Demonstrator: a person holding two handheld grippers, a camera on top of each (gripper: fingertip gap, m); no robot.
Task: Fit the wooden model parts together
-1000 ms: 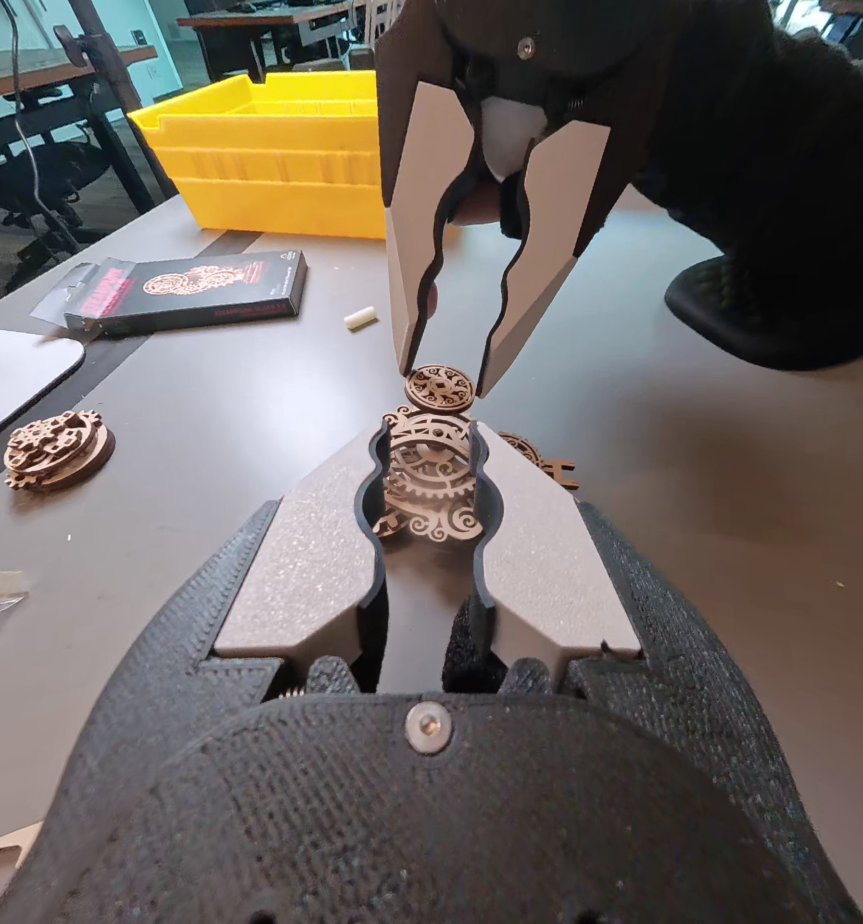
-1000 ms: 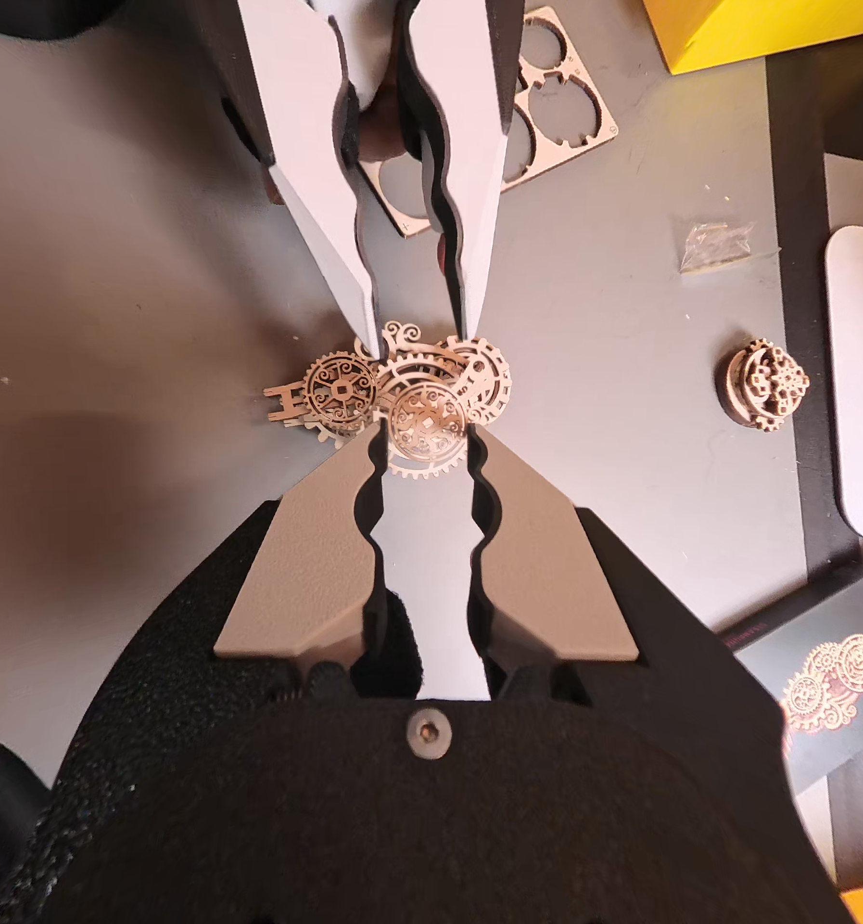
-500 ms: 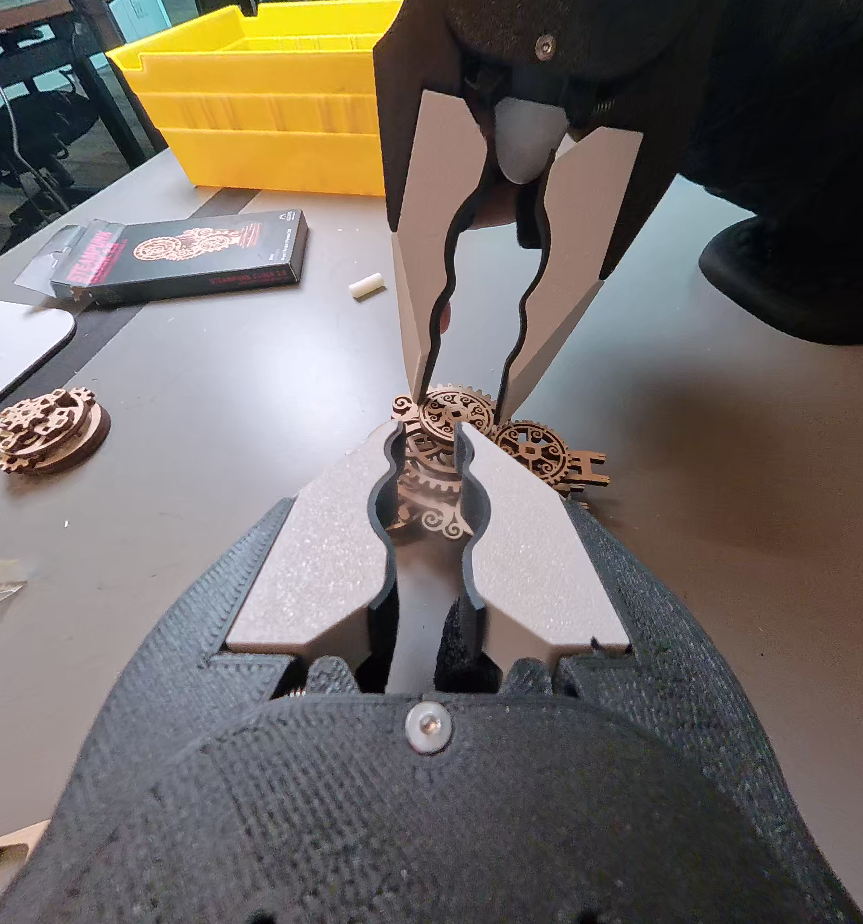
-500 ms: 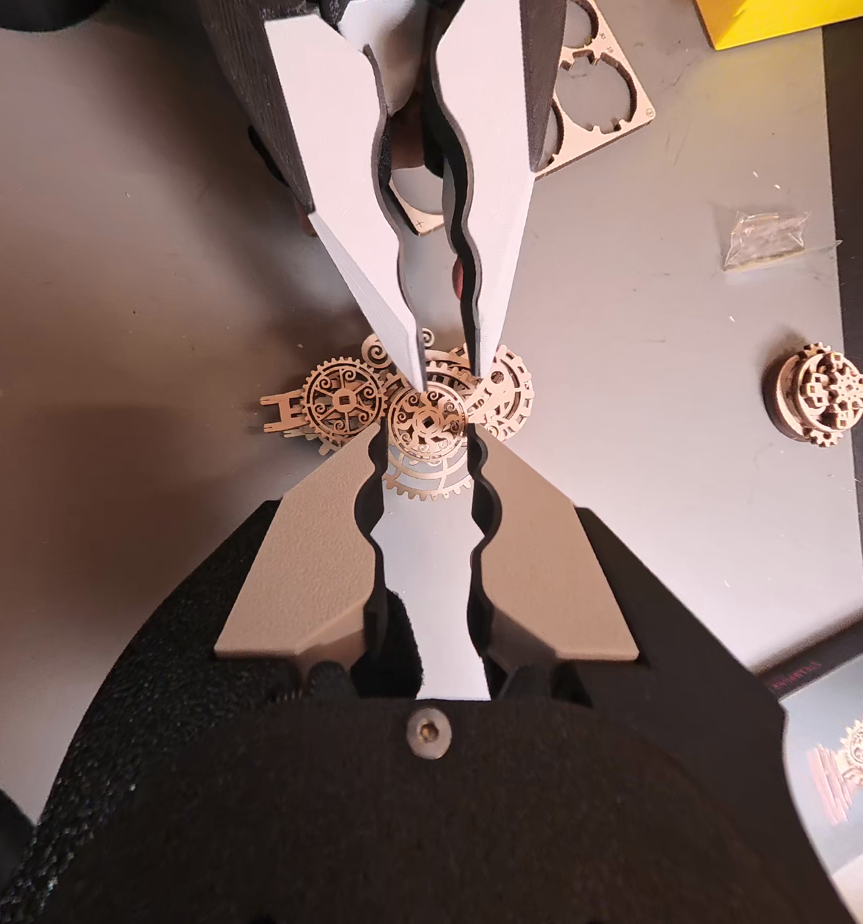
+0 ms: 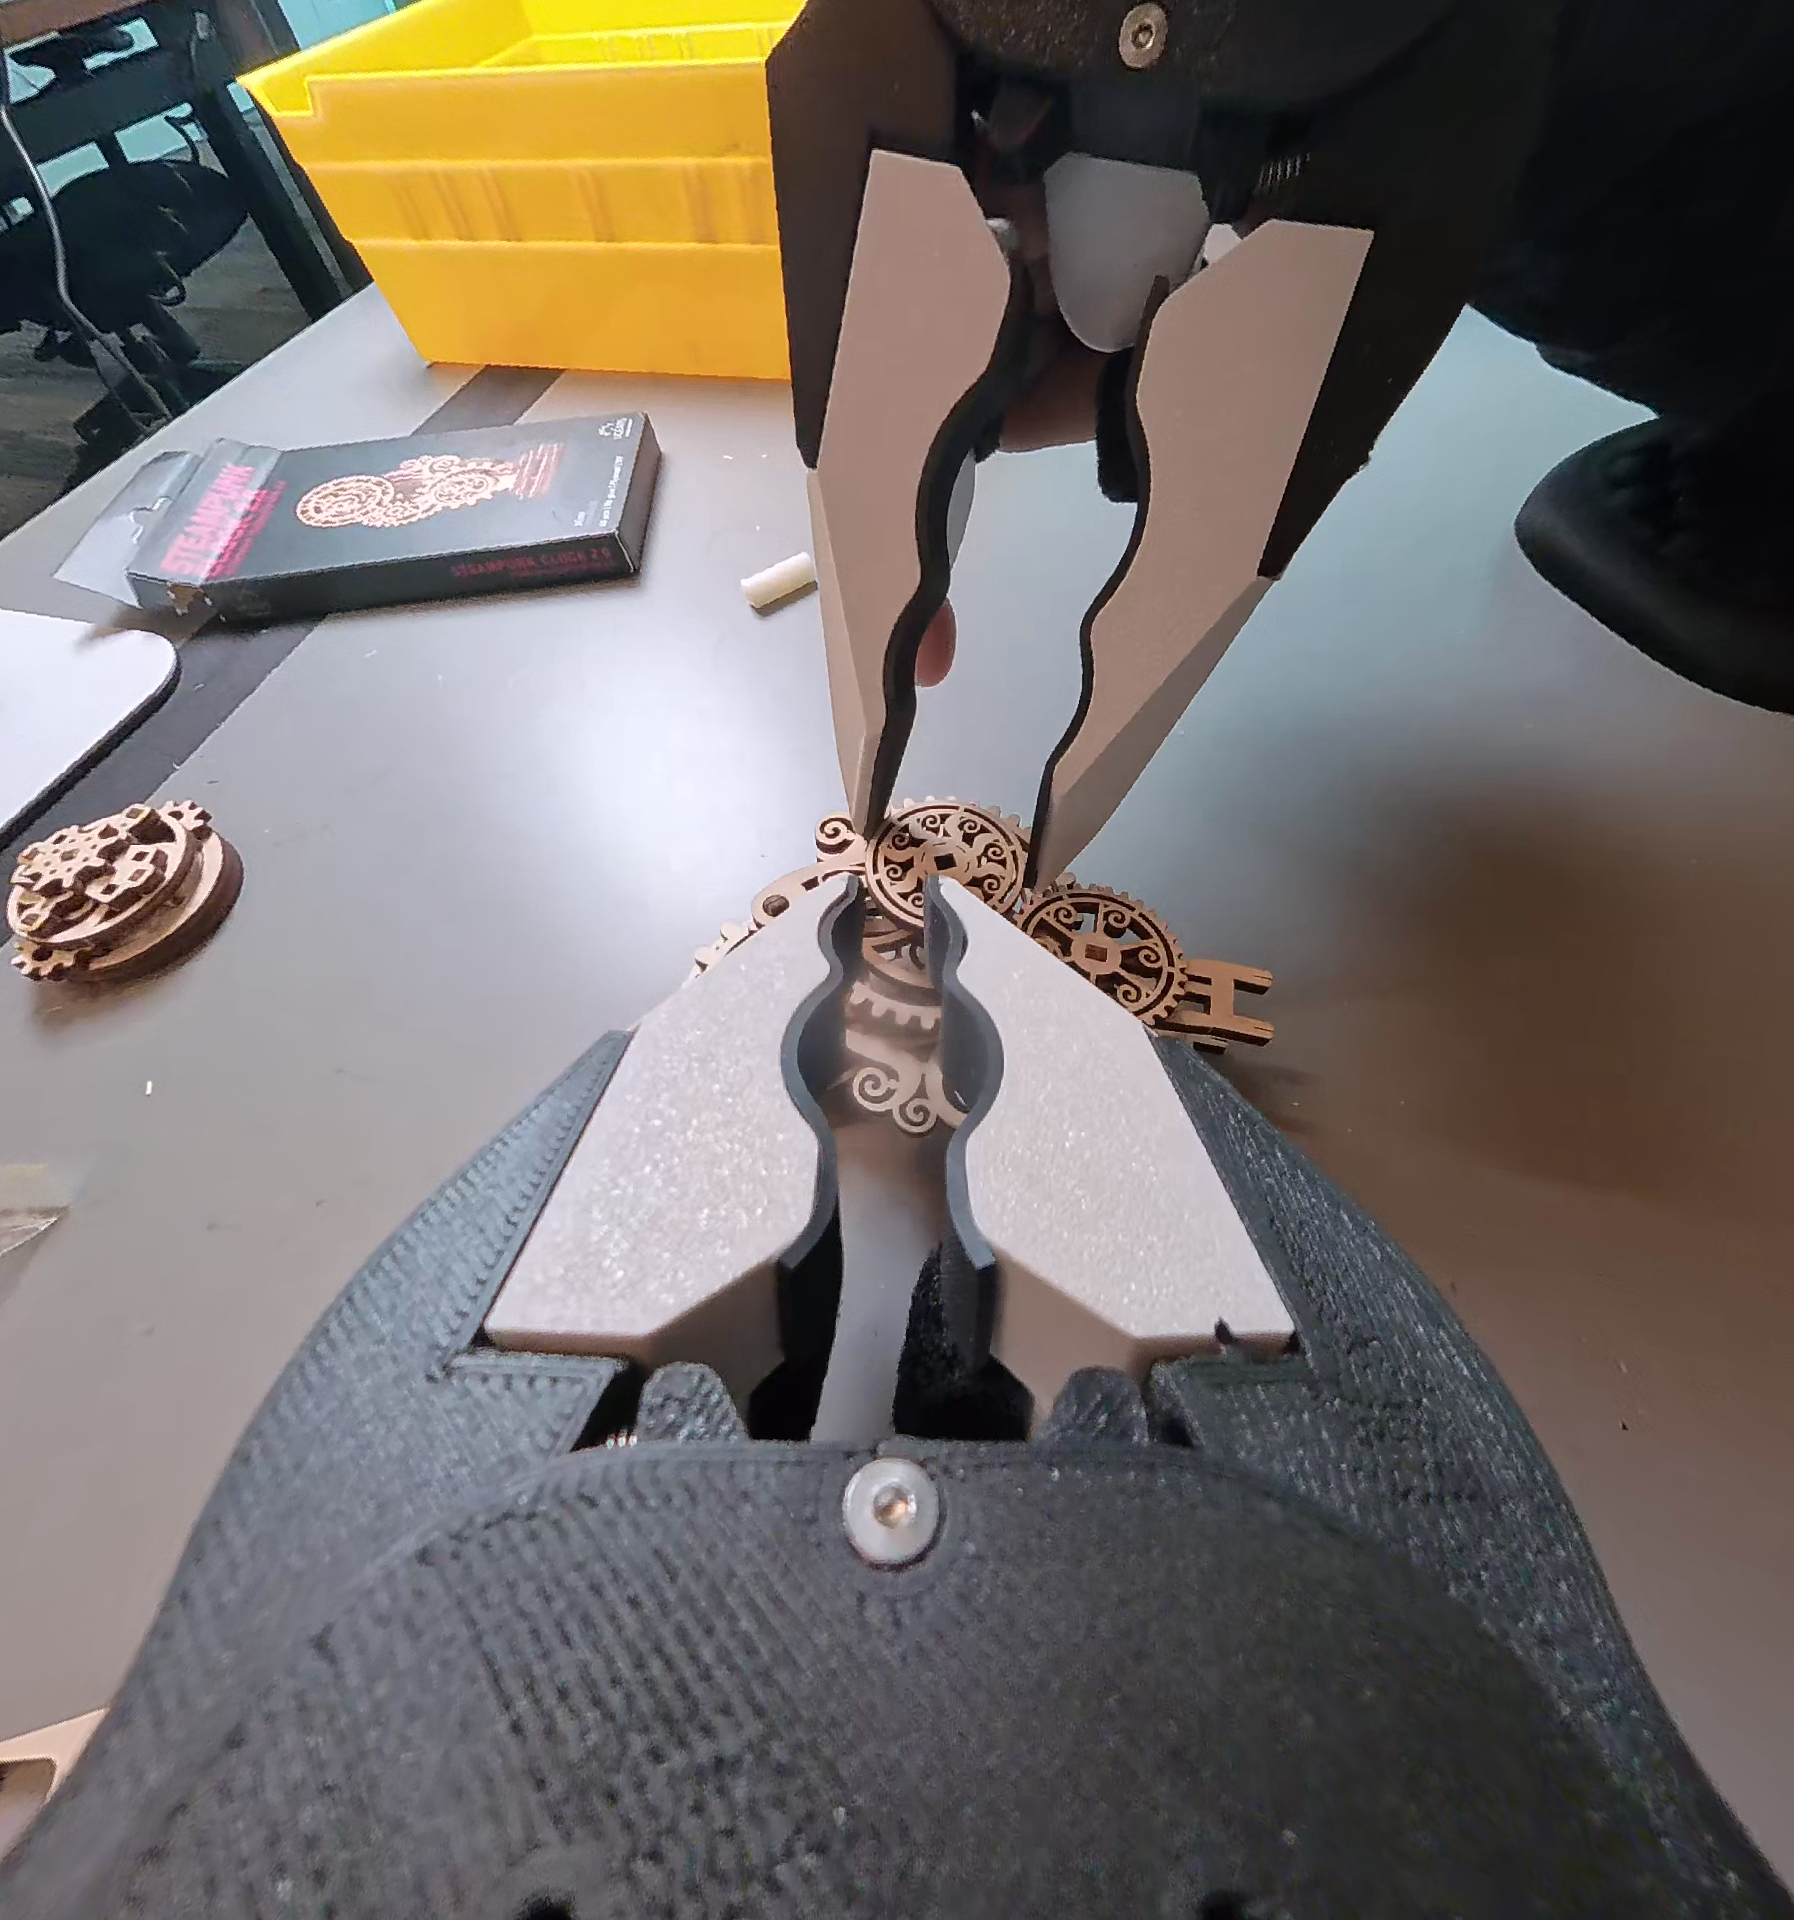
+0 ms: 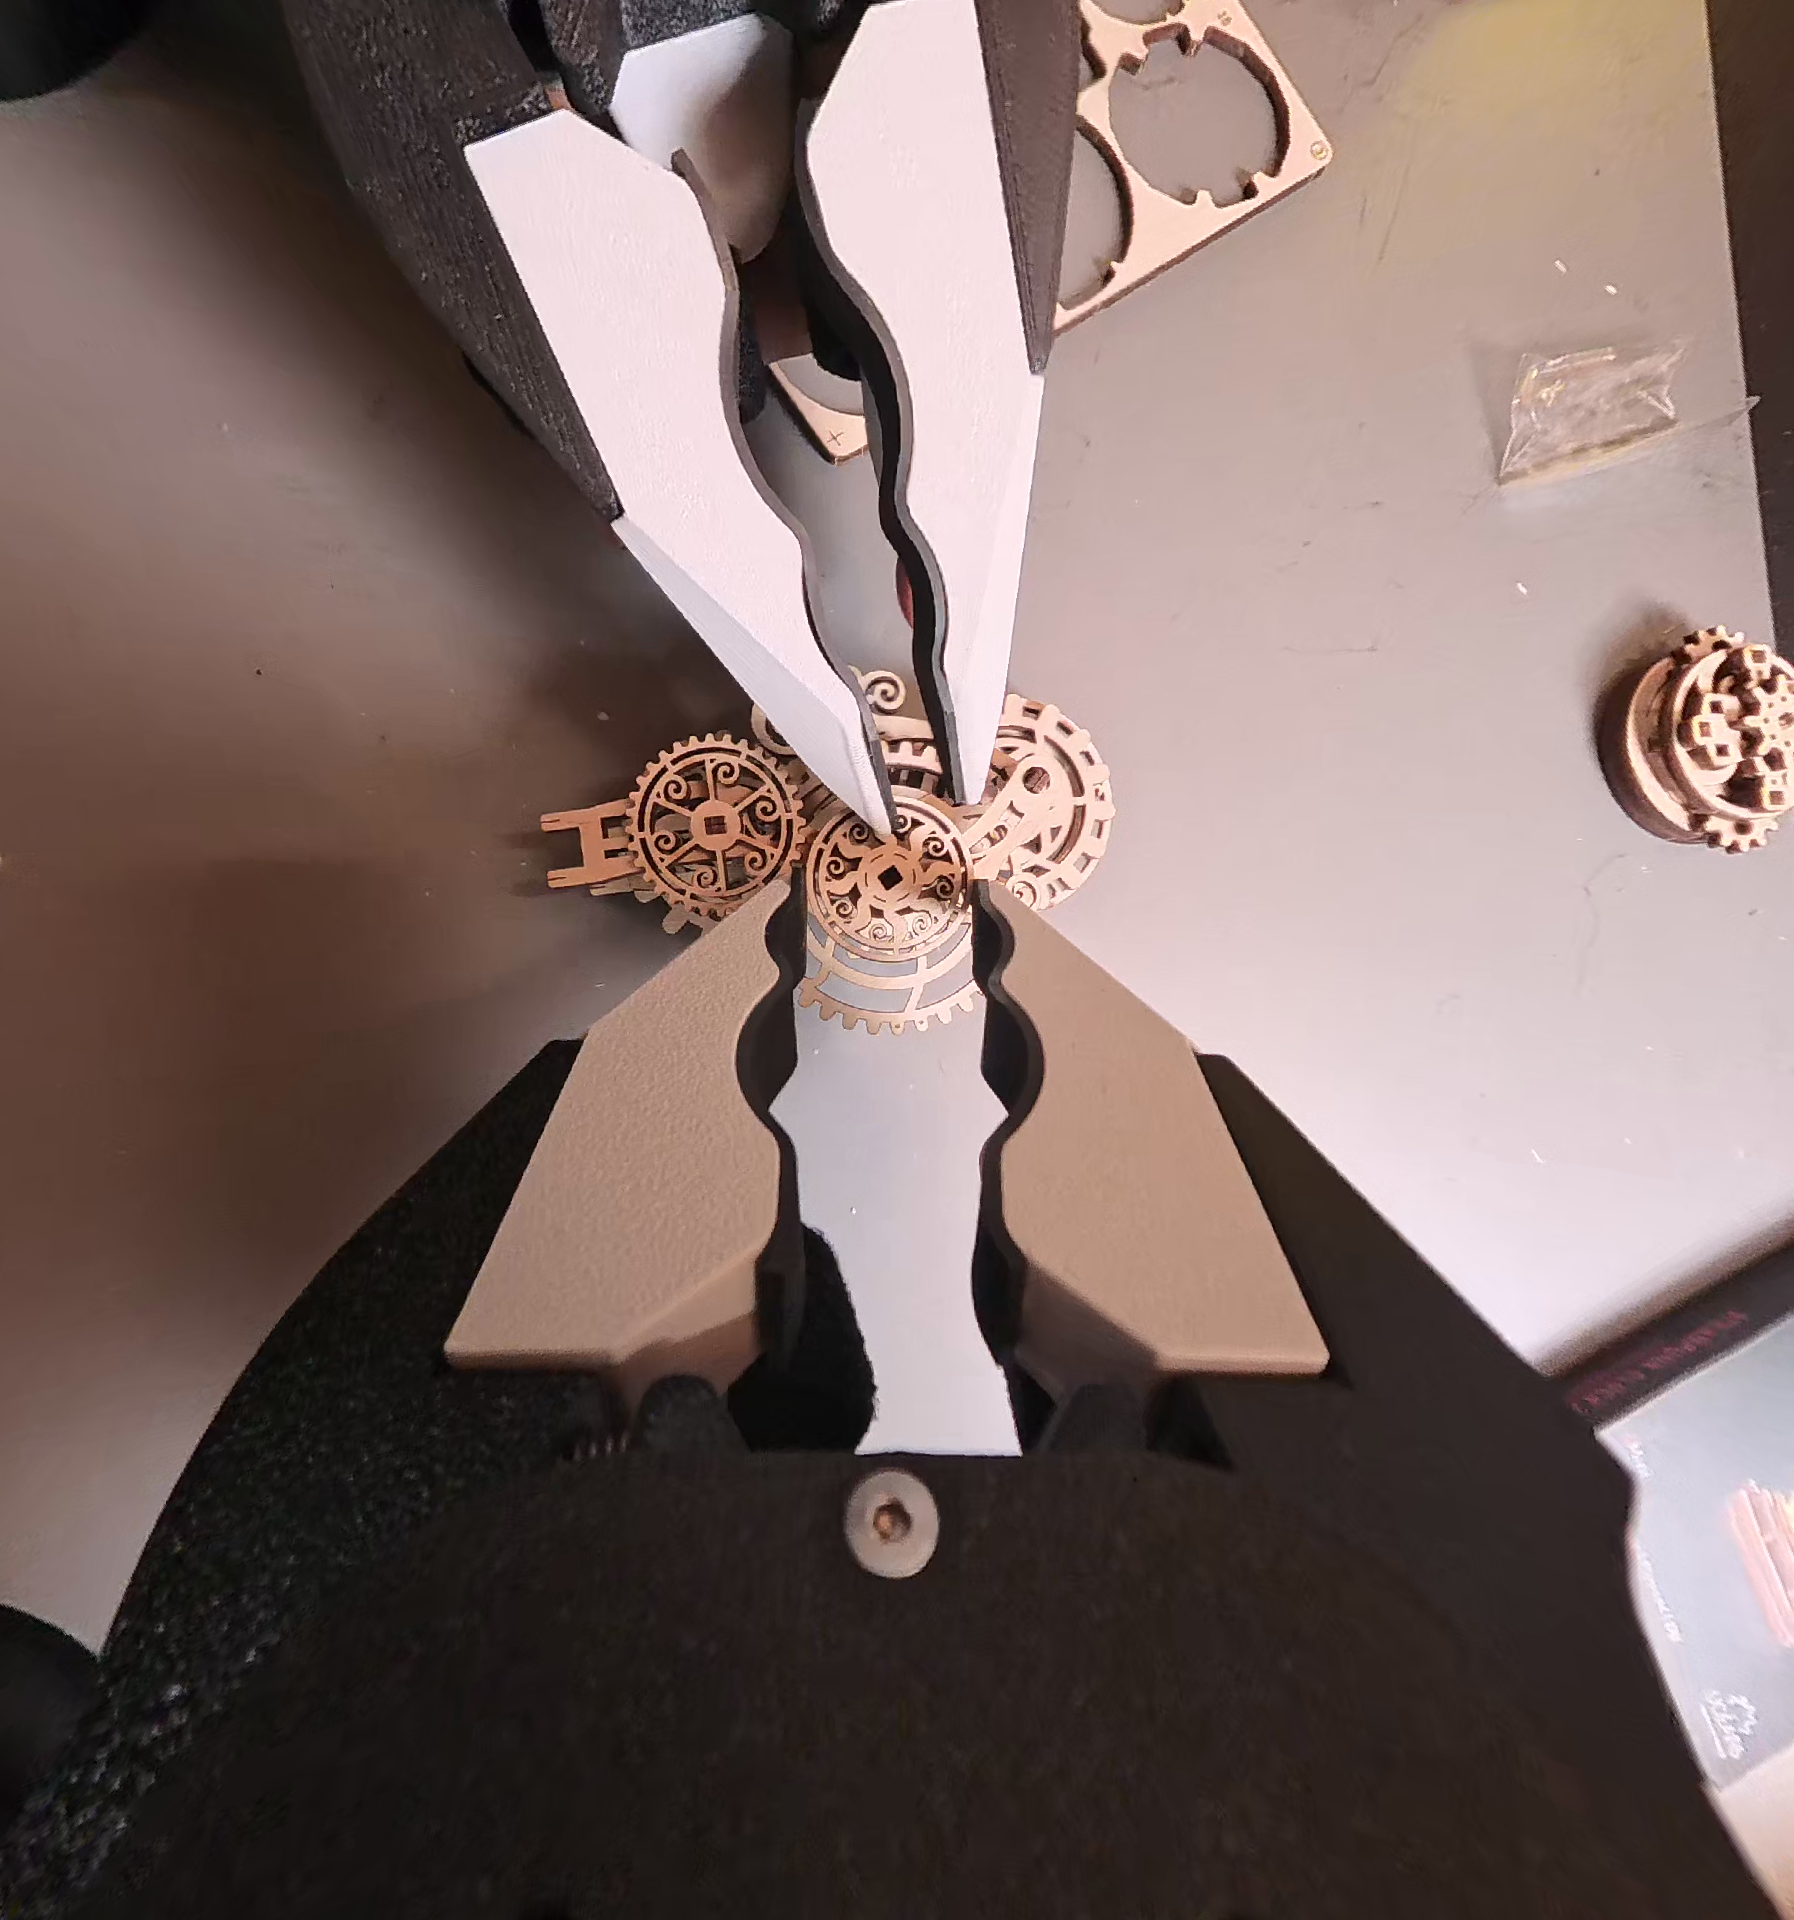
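Left wrist view: a yellow bin point(image 5: 581, 197) stands at the far table edge, a black box point(image 5: 394, 520) lies before it, a small white peg point(image 5: 777, 582) is beside the box, and a separate assembled gear stack point(image 5: 119, 894) sits to the left. The left gripper point(image 5: 888, 891) has its jaws narrowed to a slim gap over the flat wooden model point(image 5: 893, 1049); its tips reach the near rim of the round disc point(image 5: 950, 857), which lies on top. I cannot tell whether it grips anything.

Right wrist view: a punched-out wooden sheet point(image 6: 1173, 177), a clear bag point(image 6: 1589, 400) and the gear stack point(image 6: 1729, 743) lie beyond. The right gripper point(image 6: 888, 914) holds the disc point(image 6: 888, 883) by its 2 opposite edges, pads touching, with a toothed gear point(image 6: 716, 821) just beside it.
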